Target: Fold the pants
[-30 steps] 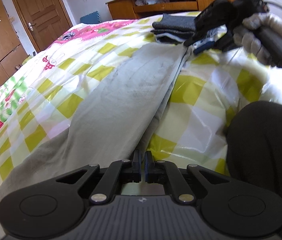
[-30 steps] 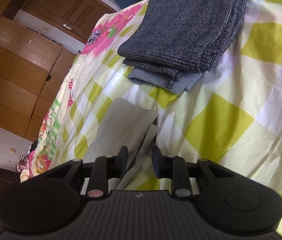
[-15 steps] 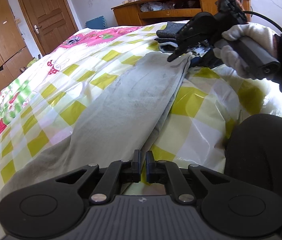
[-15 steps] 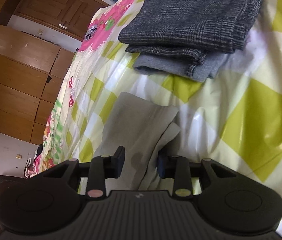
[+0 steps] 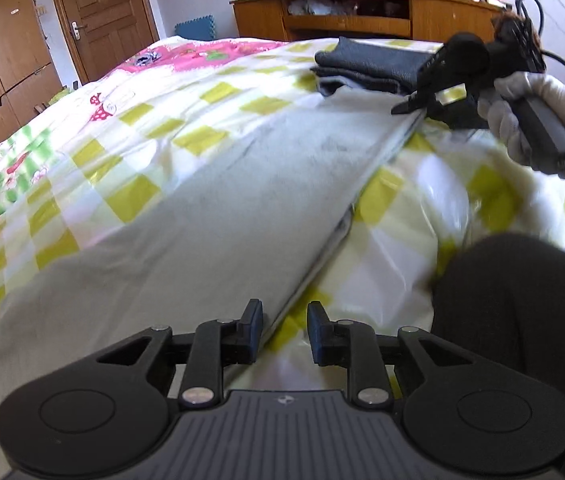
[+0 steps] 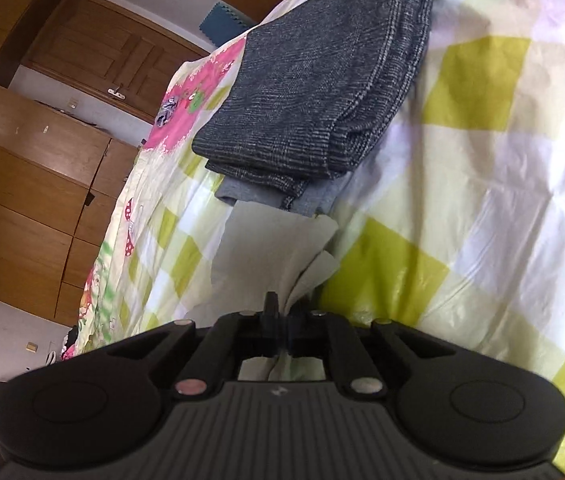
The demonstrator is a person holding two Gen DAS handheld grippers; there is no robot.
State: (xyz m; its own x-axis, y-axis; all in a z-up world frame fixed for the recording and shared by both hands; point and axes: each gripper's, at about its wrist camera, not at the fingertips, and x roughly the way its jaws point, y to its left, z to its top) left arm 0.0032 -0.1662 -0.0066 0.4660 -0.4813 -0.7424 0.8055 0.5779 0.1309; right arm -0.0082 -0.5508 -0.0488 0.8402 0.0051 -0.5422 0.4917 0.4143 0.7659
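Judging by the bed (image 5: 242, 92), you've folded the grey pants (image 5: 210, 216) lengthwise only; cross folds remain. Your right hand-held gripper (image 6: 282, 320), just closing, pinches the hem, while your left hand-held gripper (image 5: 284, 330) has just been opening, spread astride the edge, gripping nothing.

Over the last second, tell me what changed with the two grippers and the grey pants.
The left gripper, pinched shut on the near edge of the grey pants, has just been opening and has let go. The right gripper has just been closing and now clamps the pants' far end. The pants stay flat on the checked bedspread; the folded dark stack is untouched.
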